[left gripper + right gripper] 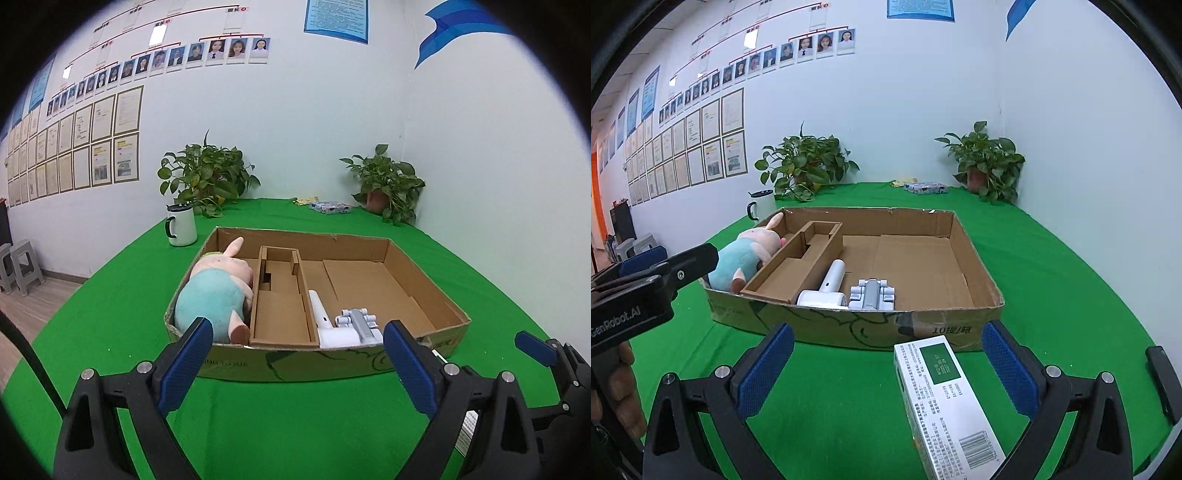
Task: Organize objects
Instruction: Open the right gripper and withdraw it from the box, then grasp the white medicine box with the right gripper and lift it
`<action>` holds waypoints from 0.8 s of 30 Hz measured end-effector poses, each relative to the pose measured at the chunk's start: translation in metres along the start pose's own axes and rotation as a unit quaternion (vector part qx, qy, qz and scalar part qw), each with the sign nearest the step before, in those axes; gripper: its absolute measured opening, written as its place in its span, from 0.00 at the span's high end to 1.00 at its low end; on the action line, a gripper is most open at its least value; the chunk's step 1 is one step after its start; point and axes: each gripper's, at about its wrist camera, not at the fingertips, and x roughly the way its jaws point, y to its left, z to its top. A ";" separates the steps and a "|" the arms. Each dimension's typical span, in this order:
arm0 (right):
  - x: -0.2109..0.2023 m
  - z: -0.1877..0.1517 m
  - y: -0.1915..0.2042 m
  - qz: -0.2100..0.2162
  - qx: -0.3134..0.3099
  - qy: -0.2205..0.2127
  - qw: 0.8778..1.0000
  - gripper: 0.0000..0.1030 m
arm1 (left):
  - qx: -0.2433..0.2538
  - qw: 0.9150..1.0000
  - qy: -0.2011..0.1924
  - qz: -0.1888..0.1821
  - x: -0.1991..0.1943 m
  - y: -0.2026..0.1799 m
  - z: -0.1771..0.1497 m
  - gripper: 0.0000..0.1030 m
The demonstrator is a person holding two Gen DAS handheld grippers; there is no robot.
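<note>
Right wrist view looks down past its own wide-open, empty right gripper (888,365) at a long white carton with a green label panel and a barcode (943,402), lying flat on the green tablecloth (1071,280) just in front of the near wall of the shallow brown cardboard tray (982,273). The carton lies between the blue-padded fingers (764,369), closer to the right one, with neither pad touching it; that looks like a line-up for a grasp, so I judge this carton is the next thing to go into the tray.

Inside the tray, things are sorted by section: a pink plush pig in a pale blue dress (746,254) fills the left bay, a raised cardboard insert (801,262) stands beside it, and a white handheld appliance with a tube handle (827,284) and a grey-and-white toy car (871,293) lie against the near wall. The right part of the floor is bare, probably where the carton belongs.

Left wrist view shows the left gripper (297,363) equally spread and holding nothing, hovering before the tray's near wall. It sees only a sliver of the carton, but shows the white mug with a dark handle and lid (182,226) whole, which the other view half hides behind the tray. The right view alone shows the person's hand (618,391) on the left tool.
</note>
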 end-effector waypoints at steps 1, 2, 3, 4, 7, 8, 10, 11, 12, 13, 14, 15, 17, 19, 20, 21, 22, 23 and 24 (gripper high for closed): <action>-0.002 -0.001 0.000 -0.001 -0.001 -0.004 1.000 0.01 | 0.001 1.000 0.001 0.002 -0.001 -0.001 -0.001 0.09; -0.001 -0.001 -0.003 0.000 -0.002 -0.005 1.000 0.01 | 0.001 1.000 0.004 0.003 -0.001 -0.001 -0.003 0.09; -0.002 -0.002 -0.003 0.002 -0.002 -0.005 1.000 0.01 | 0.001 1.000 0.006 0.003 -0.002 -0.002 -0.004 0.09; -0.003 -0.004 -0.004 0.005 -0.002 -0.003 1.000 0.01 | 0.001 1.000 0.007 0.002 -0.002 -0.002 -0.005 0.09; -0.003 -0.006 -0.007 0.006 -0.002 -0.004 1.000 0.01 | 0.002 1.000 0.012 0.003 -0.004 -0.003 -0.008 0.09; -0.004 -0.007 -0.008 0.006 0.000 -0.004 1.000 0.01 | 0.001 1.000 0.013 0.005 -0.004 -0.003 -0.009 0.09; -0.005 -0.008 -0.009 0.006 0.001 -0.003 1.000 0.01 | -0.001 1.000 0.013 0.008 -0.004 -0.002 -0.009 0.11; -0.006 -0.008 -0.009 0.006 0.000 -0.003 1.000 0.01 | -0.001 1.000 0.014 0.010 -0.004 -0.002 -0.009 0.14; -0.007 -0.008 -0.007 0.005 -0.003 -0.005 1.000 0.01 | 0.000 1.000 0.013 0.012 -0.004 -0.002 -0.009 0.17; -0.008 -0.008 -0.006 0.004 -0.006 -0.007 1.000 0.01 | 0.000 1.000 0.013 0.015 -0.004 -0.002 -0.009 0.19; -0.009 -0.008 -0.005 0.003 -0.009 -0.009 1.000 0.01 | -0.001 1.000 0.014 0.016 -0.004 -0.001 -0.009 0.24; -0.010 -0.008 -0.003 0.004 -0.010 -0.011 1.000 0.01 | -0.003 1.000 0.015 0.014 -0.003 0.001 -0.009 0.29; -0.011 -0.007 -0.002 0.005 -0.012 -0.012 1.000 0.01 | -0.006 1.000 0.019 0.013 -0.002 0.003 -0.010 0.31; -0.011 -0.009 -0.001 0.004 -0.014 -0.010 1.000 0.01 | -0.003 1.000 0.022 0.010 -0.001 0.004 -0.013 0.31; -0.011 -0.010 -0.002 0.005 -0.013 -0.008 1.000 0.00 | -0.001 1.000 0.022 0.009 -0.001 0.004 -0.016 0.31; -0.009 -0.012 -0.003 0.006 -0.011 -0.002 1.000 0.01 | 0.004 1.000 0.026 0.009 0.000 0.004 -0.018 0.28; -0.006 -0.013 -0.004 0.007 -0.009 0.005 1.000 0.01 | 0.008 0.999 0.030 0.008 0.002 0.004 -0.021 0.25; -0.003 -0.016 -0.004 0.010 -0.006 0.015 1.000 0.01 | 0.015 0.999 0.040 0.002 0.004 0.003 -0.027 0.22; -0.001 -0.021 -0.004 0.013 -0.007 0.023 1.000 0.01 | 0.018 0.999 0.050 -0.003 0.006 0.004 -0.032 0.22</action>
